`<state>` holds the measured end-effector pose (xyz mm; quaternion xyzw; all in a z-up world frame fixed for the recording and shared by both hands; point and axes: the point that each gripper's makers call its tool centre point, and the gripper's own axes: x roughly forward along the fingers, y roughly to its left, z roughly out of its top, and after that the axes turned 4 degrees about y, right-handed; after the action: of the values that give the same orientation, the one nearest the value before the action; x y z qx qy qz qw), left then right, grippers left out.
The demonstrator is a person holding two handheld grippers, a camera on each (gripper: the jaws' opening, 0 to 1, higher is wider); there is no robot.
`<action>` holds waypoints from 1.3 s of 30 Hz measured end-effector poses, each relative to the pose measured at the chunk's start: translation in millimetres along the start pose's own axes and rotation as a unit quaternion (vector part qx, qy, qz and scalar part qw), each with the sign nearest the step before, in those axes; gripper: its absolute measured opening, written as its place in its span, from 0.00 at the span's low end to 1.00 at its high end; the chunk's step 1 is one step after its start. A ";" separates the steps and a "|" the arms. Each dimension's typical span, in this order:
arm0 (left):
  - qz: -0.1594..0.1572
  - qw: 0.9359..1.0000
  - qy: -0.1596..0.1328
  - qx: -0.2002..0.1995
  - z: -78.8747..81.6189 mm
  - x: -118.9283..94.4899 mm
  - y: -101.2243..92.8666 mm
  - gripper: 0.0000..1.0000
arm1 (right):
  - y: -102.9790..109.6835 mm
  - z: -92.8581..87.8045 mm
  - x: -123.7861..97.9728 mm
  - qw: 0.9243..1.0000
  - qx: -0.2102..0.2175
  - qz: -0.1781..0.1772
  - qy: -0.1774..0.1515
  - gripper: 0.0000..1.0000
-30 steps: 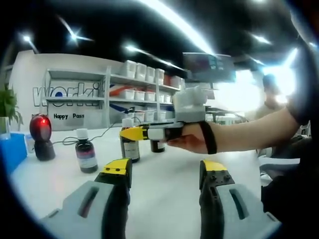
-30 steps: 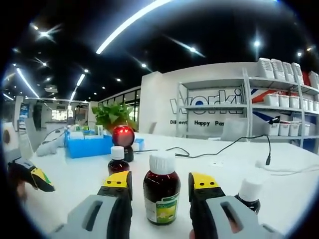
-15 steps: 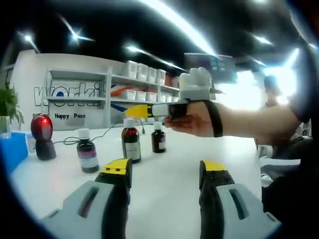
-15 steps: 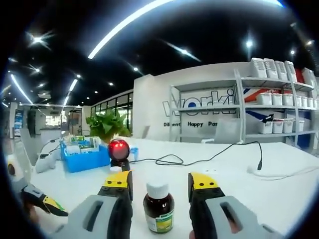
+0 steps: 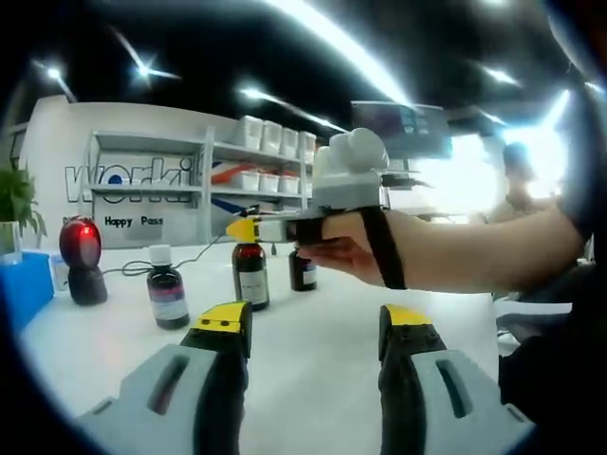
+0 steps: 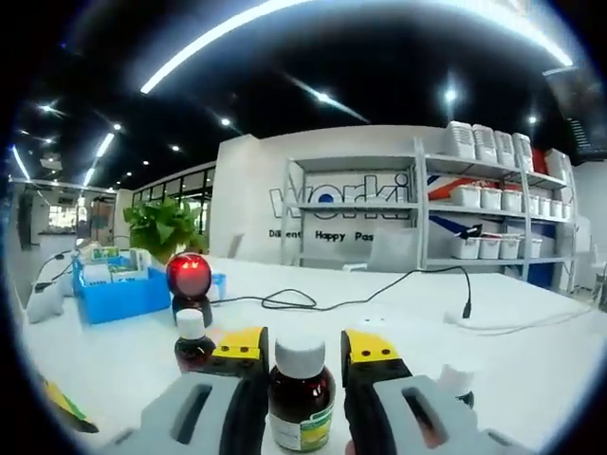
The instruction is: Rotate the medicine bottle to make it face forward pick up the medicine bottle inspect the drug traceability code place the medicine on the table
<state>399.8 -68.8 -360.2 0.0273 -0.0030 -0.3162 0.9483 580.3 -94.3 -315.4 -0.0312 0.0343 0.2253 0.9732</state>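
— So, the left gripper view?
— Left tongs [image 5: 314, 327] spread wide at the bottom over the bare white desk [image 5: 313, 294]. At centre, the right tongs [image 5: 245, 228], held in a hand [image 5: 346, 254], sit above three medicine bottles [image 5: 249, 275].
— And the right gripper view?
— Right tongs [image 6: 303, 345] pinch a brown medicine bottle [image 6: 301, 391] (white cap) at bottom centre; a red-lit scanner [image 6: 190, 282] stands at left.

scanner, red light [image 6: 189, 281] | blue bin [image 6: 112, 296] | plant [image 6: 163, 226] | shelves, white boxes [image 6: 479, 223] | black cable [image 6: 365, 296]
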 end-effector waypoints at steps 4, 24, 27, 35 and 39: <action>0.001 1.000 0.000 0.000 0.0 -0.1 0.3 0.45 | 0.5 -1.0 1.1 1.000 -0.008 -0.005 0.003 0.17; -0.001 1.000 0.000 0.000 0.2 0.1 -1.1 0.45 | 5.2 5.5 0.2 0.993 -0.012 0.113 0.003 0.14; -0.001 1.000 0.001 0.001 -0.3 0.5 -1.3 0.45 | 9.6 13.2 -2.5 0.990 -0.023 0.135 -0.011 0.14; 0.000 1.000 0.004 0.003 -0.9 0.8 -1.7 0.45 | 16.9 13.1 3.9 0.979 -0.033 0.199 -0.018 0.14; -0.002 1.000 0.004 0.003 -1.0 1.1 -2.8 0.45 | 16.6 9.4 8.1 0.975 -0.026 0.219 -0.014 0.14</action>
<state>399.1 -71.6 -361.4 0.0316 0.0001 -0.3177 0.9477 580.7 -75.2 -307.5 -0.0449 0.0210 0.4341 0.8995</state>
